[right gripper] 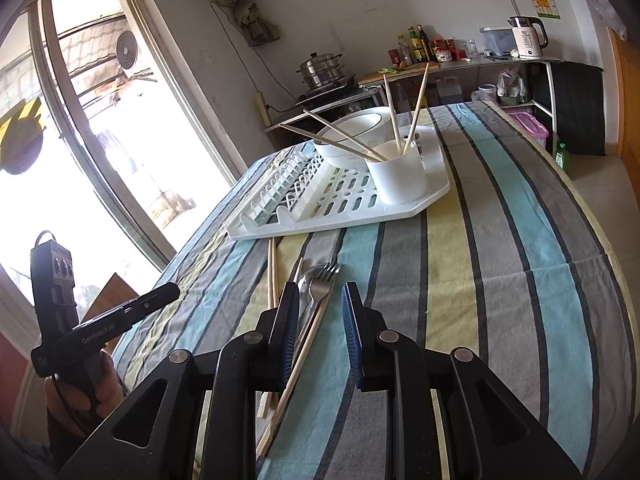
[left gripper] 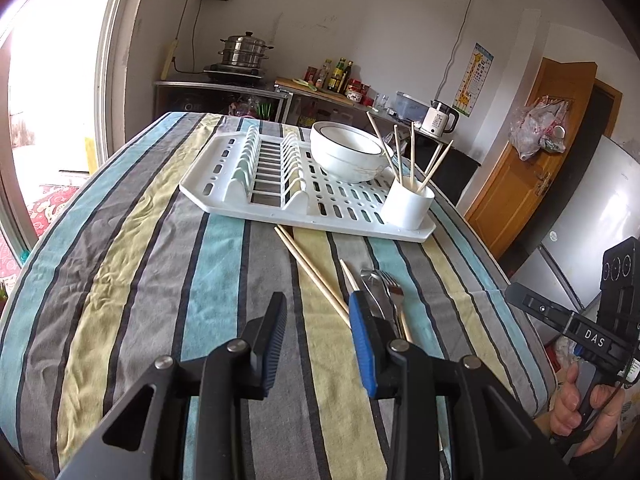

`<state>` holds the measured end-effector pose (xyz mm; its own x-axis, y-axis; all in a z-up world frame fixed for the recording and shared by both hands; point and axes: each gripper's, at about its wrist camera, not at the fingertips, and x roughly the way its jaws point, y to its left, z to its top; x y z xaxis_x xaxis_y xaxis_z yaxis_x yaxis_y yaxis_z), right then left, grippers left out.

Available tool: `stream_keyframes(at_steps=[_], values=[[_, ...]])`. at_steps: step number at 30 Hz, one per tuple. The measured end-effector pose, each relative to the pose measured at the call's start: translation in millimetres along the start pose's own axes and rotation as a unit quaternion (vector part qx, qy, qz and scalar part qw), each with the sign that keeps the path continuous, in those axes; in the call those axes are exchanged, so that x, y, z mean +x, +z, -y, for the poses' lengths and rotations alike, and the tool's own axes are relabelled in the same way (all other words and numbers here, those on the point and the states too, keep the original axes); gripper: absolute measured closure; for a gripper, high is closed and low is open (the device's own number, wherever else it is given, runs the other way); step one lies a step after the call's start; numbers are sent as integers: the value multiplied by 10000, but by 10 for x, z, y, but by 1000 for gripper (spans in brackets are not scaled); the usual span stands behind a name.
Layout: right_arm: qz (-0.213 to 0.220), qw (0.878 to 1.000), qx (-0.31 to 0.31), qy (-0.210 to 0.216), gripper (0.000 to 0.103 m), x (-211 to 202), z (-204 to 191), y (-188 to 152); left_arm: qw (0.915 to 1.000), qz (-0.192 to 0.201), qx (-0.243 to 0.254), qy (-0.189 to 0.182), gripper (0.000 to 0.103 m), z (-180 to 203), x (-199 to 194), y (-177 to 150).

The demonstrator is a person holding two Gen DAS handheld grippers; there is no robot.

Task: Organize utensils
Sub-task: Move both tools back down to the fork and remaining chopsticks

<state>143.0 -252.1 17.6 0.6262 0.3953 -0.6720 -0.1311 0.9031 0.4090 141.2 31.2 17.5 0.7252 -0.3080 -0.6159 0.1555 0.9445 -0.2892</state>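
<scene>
A white drying rack (left gripper: 224, 200) (right gripper: 436, 190) sits on the striped tablecloth, with a white utensil cup (left gripper: 406, 206) (right gripper: 398, 178) holding several chopsticks (left gripper: 412, 152) (right gripper: 416, 108). A pile of metal forks and spoons (left gripper: 386, 288) (right gripper: 322, 284) and loose chopsticks (left gripper: 310, 268) (right gripper: 273, 276) lies on the cloth in front of the rack. My left gripper (left gripper: 320, 312) is open and empty, just left of the pile. My right gripper (right gripper: 320, 300) is open and empty, low over the pile, with the forks between its fingers.
Two stacked white bowls (left gripper: 348, 150) (right gripper: 352, 132) stand in the rack behind the cup. A counter with a steamer pot (left gripper: 242, 52), bottles and a kettle (left gripper: 438, 118) is behind the table. The table edge drops off at right (left gripper: 500, 276).
</scene>
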Motion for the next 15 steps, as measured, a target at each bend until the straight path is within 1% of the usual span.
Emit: stream_keyframes(at_steps=[4,9,15], values=[[-137,9999,-24,-63,80,86,-31,-15,10000,-90,-36,25,69,-16,68,2],[-447,9989,4,-151,80,264,-55,-30,9996,-242,-91,109,69,-53,201,44],[-823,9962,5,-300,80,557,-106,12,9994,-262,-154,139,69,-111,258,95]])
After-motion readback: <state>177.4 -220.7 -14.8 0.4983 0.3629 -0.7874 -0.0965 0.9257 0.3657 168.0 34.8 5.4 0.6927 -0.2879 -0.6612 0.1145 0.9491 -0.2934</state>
